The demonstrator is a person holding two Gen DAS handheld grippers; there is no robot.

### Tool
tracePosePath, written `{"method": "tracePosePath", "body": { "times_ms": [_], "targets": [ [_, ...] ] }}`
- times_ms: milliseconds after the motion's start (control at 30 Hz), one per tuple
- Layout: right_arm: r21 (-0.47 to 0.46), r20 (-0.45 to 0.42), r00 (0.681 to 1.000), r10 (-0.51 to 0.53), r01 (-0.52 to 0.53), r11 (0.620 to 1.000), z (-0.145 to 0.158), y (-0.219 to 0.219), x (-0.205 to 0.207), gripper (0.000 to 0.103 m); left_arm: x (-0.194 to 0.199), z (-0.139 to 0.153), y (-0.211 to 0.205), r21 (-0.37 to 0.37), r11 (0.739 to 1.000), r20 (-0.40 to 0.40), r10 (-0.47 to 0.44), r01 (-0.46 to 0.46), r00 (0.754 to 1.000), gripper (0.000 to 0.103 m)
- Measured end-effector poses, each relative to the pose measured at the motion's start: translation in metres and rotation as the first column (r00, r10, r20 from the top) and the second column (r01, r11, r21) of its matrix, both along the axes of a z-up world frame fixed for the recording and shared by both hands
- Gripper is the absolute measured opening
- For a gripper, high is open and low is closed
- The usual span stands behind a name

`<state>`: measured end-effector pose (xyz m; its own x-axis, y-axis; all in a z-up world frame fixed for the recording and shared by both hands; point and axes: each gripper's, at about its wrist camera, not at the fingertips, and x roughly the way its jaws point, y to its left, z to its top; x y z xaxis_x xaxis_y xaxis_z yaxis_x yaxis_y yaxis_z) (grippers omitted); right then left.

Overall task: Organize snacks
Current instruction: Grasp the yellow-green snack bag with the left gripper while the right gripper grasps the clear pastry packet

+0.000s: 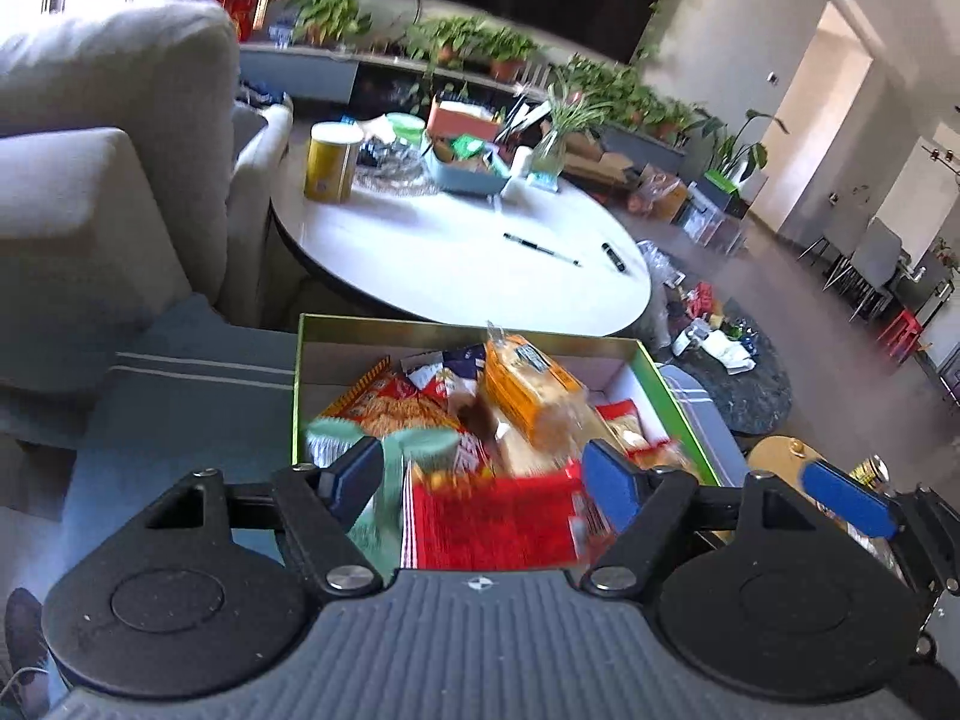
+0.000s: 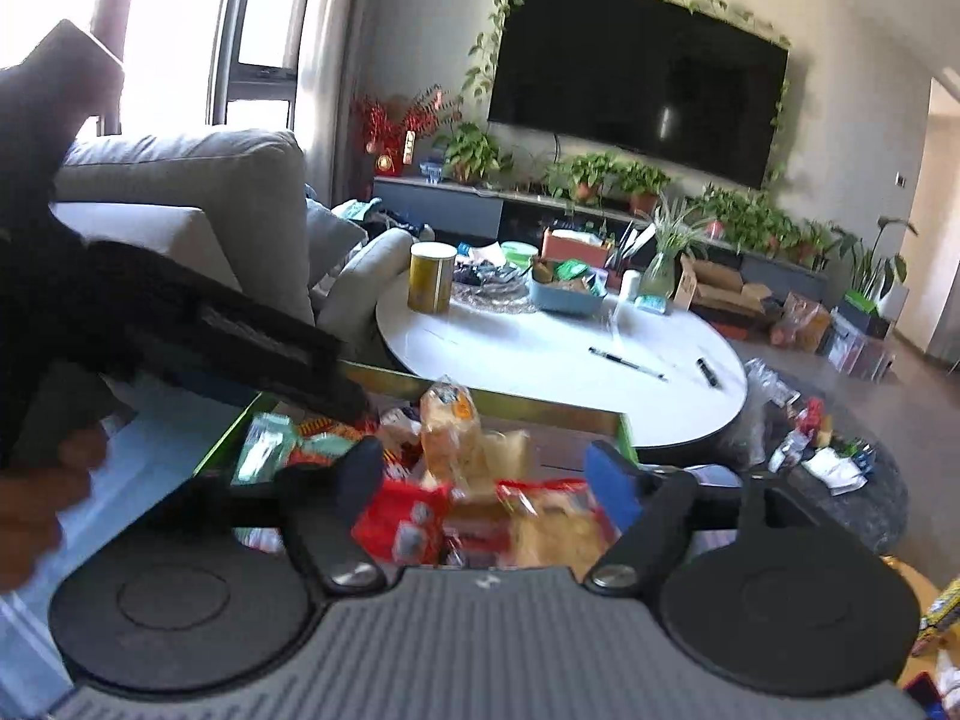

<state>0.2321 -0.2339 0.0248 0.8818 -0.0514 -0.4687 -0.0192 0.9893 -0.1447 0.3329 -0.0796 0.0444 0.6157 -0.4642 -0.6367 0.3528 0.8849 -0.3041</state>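
The snacks (image 1: 480, 420) lie heaped in a green-rimmed cardboard box (image 1: 298, 384) that sits on a grey-blue cushion with pale stripes (image 1: 180, 396), just in front of a round white coffee table (image 1: 456, 258). On top of the heap a clear bag of orange-labelled bread (image 1: 528, 390) stands tilted. To its left lies a red and orange crinkled packet (image 1: 390, 408), and at the near edge of the box a red packet (image 1: 492, 522), blurred. A mint-green wrapper (image 1: 336, 432) sits by the box's left wall.

The left gripper (image 1: 480, 480) hangs above the near part of the box with its blue fingers (image 1: 606, 480) spread apart; nothing is pinched between them, and the packets show in the gap below. The right gripper (image 2: 486, 480) hangs over the same box, its jaws wide and empty too, with the bread bag (image 2: 450, 438) and red packets (image 2: 408, 516) under it. In the right wrist view the left gripper's black body (image 2: 210, 324) crosses the left side, with the person's hand (image 2: 36, 492) on it.

On the table stand a yellow tin (image 1: 333, 162), a blue tray of small items (image 1: 468, 174) and a glass vase with a green plant (image 1: 552, 144); a pen (image 1: 540, 249) lies flat on the bare top. A grey sofa (image 1: 90, 180) is on the left, and a wall television (image 2: 636, 72) hangs above potted plants (image 2: 600, 177).
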Motion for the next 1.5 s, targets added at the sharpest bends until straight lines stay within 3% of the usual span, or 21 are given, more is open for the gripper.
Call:
{"method": "tracePosePath", "body": {
  "times_ms": [133,233,367,533,667,767,833,900,1033,1267,1500],
  "targets": [
    [0.035,-0.014,0.999,0.038,-0.038,0.999,-0.016,-0.021,-0.046,0.103,-0.036,-0.001,0.012,0.011,1.000,0.039,-0.020,0.020,0.999,0.074],
    [0.038,-0.073,0.994,0.076,-0.073,0.997,-0.037,-0.032,-0.080,0.103,-0.058,-0.007,0.017,0.041,0.999,0.061,-0.012,0.009,0.998,0.074],
    [0.083,-0.190,0.981,0.041,-0.026,0.996,-0.070,-0.036,-0.111,0.103,-0.078,-0.024,0.017,0.067,0.998,0.049,-0.017,0.014,0.999,0.074],
    [0.040,-0.224,0.975,0.007,0.002,0.999,-0.101,-0.028,-0.121,0.103,-0.090,-0.049,0.014,0.073,0.997,-0.027,-0.013,0.015,1.000,0.074],
    [0.124,-0.216,0.976,0.026,0.001,0.992,-0.112,-0.033,-0.114,0.099,-0.097,-0.062,0.015,0.094,0.996,-0.054,0.007,-0.002,0.999,0.074],
    [0.152,-0.246,0.968,0.052,-0.015,0.988,-0.119,-0.030,-0.114,0.098,-0.101,-0.072,0.018,0.085,0.996,-0.095,0.024,-0.016,0.995,0.074],
    [0.123,-0.204,0.978,0.046,-0.021,0.992,-0.121,-0.023,-0.121,0.097,-0.101,-0.079,0.021,0.081,0.996,-0.119,0.040,-0.030,0.992,0.074],
    [0.150,-0.185,0.982,0.041,-0.013,0.989,-0.121,-0.020,-0.128,0.084,-0.100,-0.086,0.024,0.067,0.997,-0.158,0.056,-0.046,0.986,0.074],
    [0.154,-0.146,0.989,0.012,0.011,0.988,-0.125,-0.013,-0.143,0.081,-0.105,-0.095,0.027,0.041,0.997,-0.197,0.068,-0.061,0.978,0.074],
    [0.176,-0.141,0.989,-0.034,0.059,0.983,-0.121,-0.019,-0.176,0.081,-0.104,-0.100,0.024,0.097,0.991,-0.188,0.106,-0.089,0.977,0.074],
    [0.229,-0.171,0.983,-0.064,0.103,0.968,-0.115,-0.032,-0.187,0.081,-0.097,-0.108,0.006,0.167,0.983,-0.127,0.098,-0.077,0.987,0.077]
  ]
}}
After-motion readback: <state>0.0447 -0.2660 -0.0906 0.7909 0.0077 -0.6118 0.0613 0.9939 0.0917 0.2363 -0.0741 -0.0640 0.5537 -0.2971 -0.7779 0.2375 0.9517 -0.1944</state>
